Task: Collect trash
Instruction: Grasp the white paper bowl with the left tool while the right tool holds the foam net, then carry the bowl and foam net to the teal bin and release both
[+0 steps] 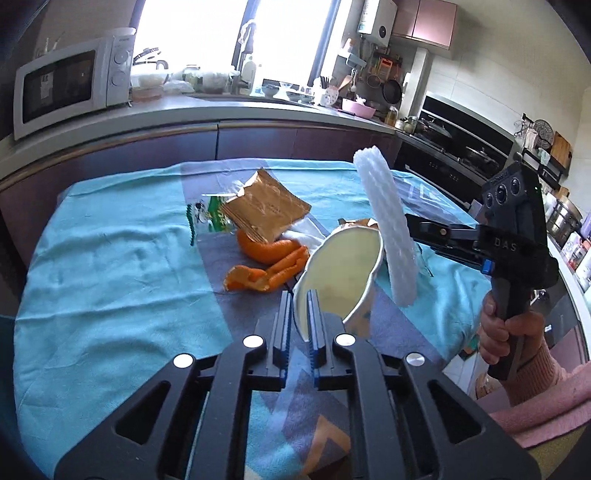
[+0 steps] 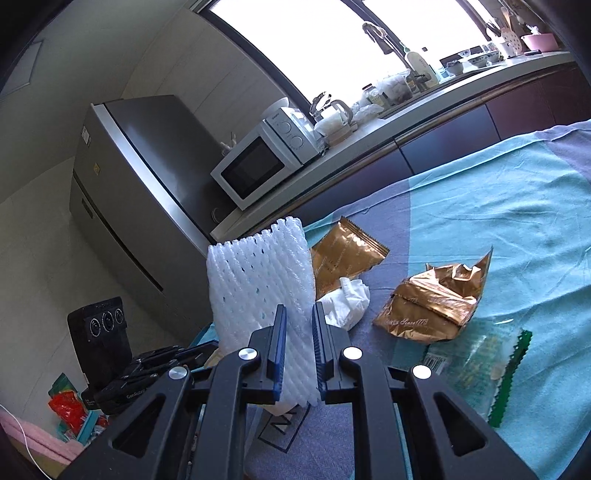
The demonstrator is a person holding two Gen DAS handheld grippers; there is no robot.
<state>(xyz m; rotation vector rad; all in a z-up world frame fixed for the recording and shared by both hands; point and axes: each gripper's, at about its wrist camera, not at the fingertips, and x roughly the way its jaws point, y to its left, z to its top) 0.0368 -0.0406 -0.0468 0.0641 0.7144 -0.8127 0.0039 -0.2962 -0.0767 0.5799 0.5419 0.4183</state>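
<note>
Your left tongs (image 1: 299, 325) are clenched on the paper cup's (image 1: 343, 266) rim. Your right tongs (image 2: 299, 354) grip the white foam net (image 2: 258, 280); orange peel (image 1: 266, 266) lies on the bench (image 1: 110, 258) at the cup's nine o'clock.

A white microwave (image 1: 70, 83) sits on the grey countertop (image 1: 207, 110) at about ten o'clock, with a glass kettle (image 2: 330, 112) just beside it. Past the microwave's far side stands a tall steel fridge (image 2: 136, 192). At twelve o'clock a bright window (image 1: 236, 33) glares over a faucet (image 1: 246, 40). Toward two o'clock a white water heater (image 1: 378, 18) hangs by pink cabinets (image 1: 424, 22), above a black stove (image 1: 454, 155). The table wears a teal and purple cloth (image 1: 110, 258).
</note>
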